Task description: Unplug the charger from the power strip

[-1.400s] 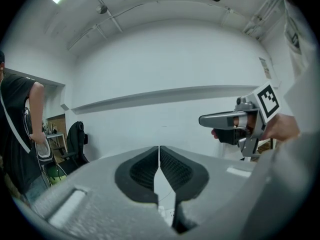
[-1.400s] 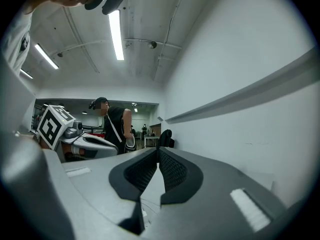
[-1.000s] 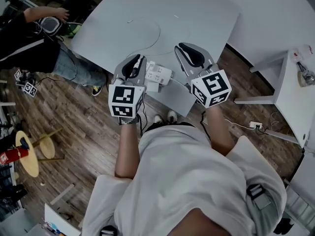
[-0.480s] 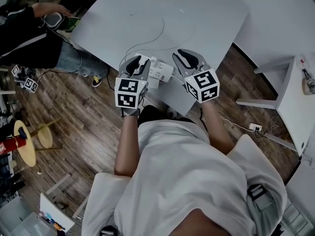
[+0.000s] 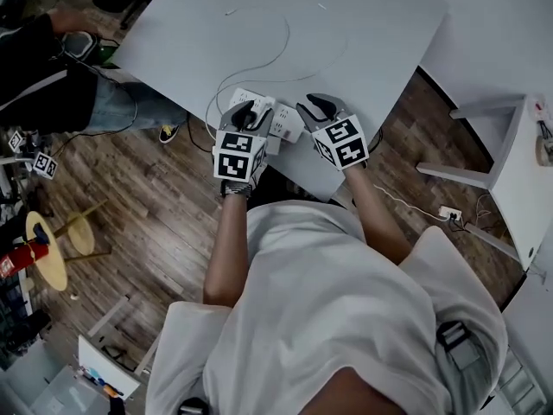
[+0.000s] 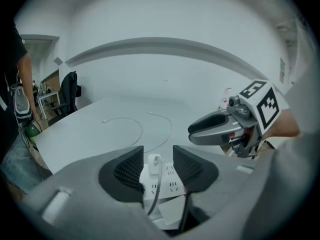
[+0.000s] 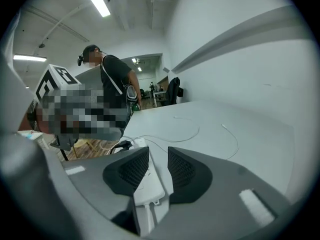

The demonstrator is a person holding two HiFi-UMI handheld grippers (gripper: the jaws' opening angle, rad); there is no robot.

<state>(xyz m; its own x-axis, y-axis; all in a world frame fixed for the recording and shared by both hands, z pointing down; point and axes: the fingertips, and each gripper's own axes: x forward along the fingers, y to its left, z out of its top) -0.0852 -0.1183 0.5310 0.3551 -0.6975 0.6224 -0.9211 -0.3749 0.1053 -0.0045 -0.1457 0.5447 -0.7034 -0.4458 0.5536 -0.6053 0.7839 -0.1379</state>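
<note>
Both grippers hang low at the near edge of the worktop [image 5: 346, 50], and the power strip [image 7: 148, 186] lies right there between them, its long side running roughly along that edge.

Left gripper [image 6: 157, 155]: the jaws have just been opening and stand wide apart with nothing in their grip. Dead ahead, framed in the gap, is the charger [image 6: 154, 165], a small white block standing up out of the strip with its cable [image 6: 156, 194] trailing back toward the gripper. The pads aren't on it yet.

Right gripper [image 7: 157, 159]: its jaws have also just been opening. They are parted a little less and hold nothing, with the strip's closer end showing between them and the strip stretching away from it.

So the left one looks nearer the charger and square to it. I'd guess it takes the plug while the right steadies the strip, and the pull should go straight up off the strip's face.
</note>
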